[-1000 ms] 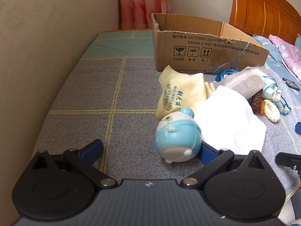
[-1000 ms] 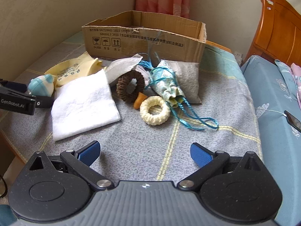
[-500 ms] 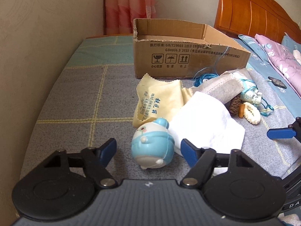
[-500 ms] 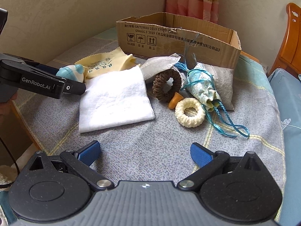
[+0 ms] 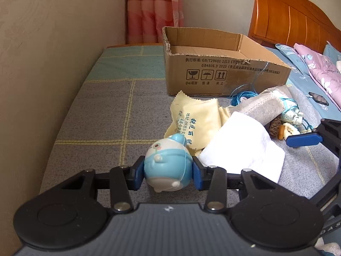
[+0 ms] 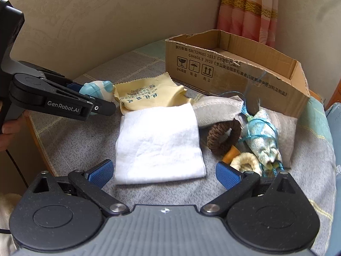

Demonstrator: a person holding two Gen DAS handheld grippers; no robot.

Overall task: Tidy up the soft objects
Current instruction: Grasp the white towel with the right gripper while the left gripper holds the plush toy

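Left tongs squeezed the little blue toy.
Left view: the left tongs (image 5: pixel 167 171) had just closed, pinching the blue toy (image 5: pixel 167 166) on the bed (image 5: pixel 96 115). Right view: the right tongs (image 6: pixel 164 173) stood spread around the white cloth (image 6: pixel 157 143).

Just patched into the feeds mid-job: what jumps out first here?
The left gripper, whose jaws have just been closing, now clamps a round blue-and-white toy at the near edge of the bed. Beside it lies a white cloth, with the right gripper open over its near edge. Behind stands an open cardboard box.
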